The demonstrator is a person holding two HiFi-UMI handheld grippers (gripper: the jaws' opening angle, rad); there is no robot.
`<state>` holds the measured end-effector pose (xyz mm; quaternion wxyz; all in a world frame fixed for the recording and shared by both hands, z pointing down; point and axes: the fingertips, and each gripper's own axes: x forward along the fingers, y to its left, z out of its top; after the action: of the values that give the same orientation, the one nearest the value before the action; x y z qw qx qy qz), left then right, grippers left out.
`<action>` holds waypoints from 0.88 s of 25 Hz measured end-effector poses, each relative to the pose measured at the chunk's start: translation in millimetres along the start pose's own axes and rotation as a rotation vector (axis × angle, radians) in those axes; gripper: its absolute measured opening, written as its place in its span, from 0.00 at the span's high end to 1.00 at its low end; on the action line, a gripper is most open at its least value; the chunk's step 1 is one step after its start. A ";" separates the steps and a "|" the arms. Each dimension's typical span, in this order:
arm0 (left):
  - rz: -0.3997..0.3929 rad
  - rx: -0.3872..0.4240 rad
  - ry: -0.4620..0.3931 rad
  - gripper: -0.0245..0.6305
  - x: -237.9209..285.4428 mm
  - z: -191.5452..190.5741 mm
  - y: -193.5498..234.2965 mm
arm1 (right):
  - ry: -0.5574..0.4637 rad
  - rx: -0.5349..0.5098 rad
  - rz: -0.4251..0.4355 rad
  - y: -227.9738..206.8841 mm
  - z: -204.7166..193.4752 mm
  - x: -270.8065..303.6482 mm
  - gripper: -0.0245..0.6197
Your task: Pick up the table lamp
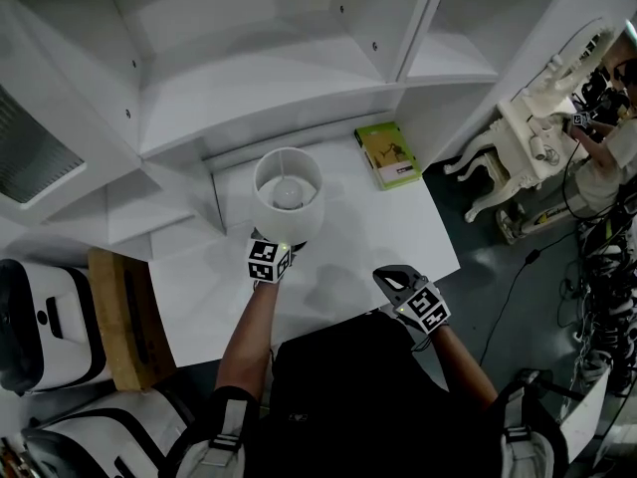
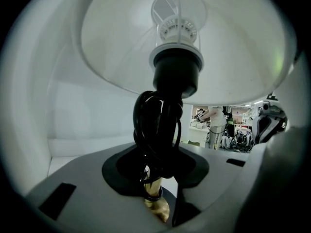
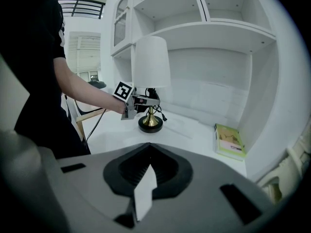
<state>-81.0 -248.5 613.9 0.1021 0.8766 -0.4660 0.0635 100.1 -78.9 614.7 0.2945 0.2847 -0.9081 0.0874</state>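
Note:
The table lamp (image 1: 287, 192) has a white shade, a brass stem (image 2: 156, 198) and a round black base (image 3: 150, 125); its black cord (image 2: 158, 125) is wound round the stem. It stands at the back of the white table (image 1: 368, 227). My left gripper (image 1: 284, 239) reaches under the shade and is shut on the stem and the wound cord, as the right gripper view also shows (image 3: 146, 101). I cannot tell whether the base touches the table. My right gripper (image 1: 390, 277) hovers over the table's front right, shut with nothing in it.
A green book (image 1: 387, 154) lies at the table's back right corner. White shelves (image 1: 299, 58) rise right behind the lamp. A wooden chair (image 1: 124, 317) stands left of the table. White ornate furniture (image 1: 518, 137) and a person (image 1: 607, 157) are at the far right.

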 end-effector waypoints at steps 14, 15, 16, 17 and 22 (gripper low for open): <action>-0.019 0.013 -0.039 0.77 -17.8 34.3 -16.7 | -0.031 -0.005 0.016 6.9 2.0 3.4 0.95; -0.018 0.008 -0.046 0.77 -19.8 38.5 -16.9 | -0.032 -0.004 0.020 8.2 2.2 4.3 0.95; -0.017 0.007 -0.052 0.77 -21.7 43.5 -17.4 | -0.035 -0.004 0.023 9.2 2.4 5.0 0.95; -0.017 0.008 -0.059 0.77 -23.3 48.9 -18.3 | -0.038 -0.005 0.026 9.7 2.7 5.4 0.95; -0.029 0.047 -0.064 0.77 -29.5 73.3 -25.0 | -0.058 0.001 0.028 10.9 5.1 5.9 0.95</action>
<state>-75.6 -228.7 533.6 0.0674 0.8869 -0.4548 0.0448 87.5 -74.3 614.1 0.2666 0.2745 -0.9201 0.0834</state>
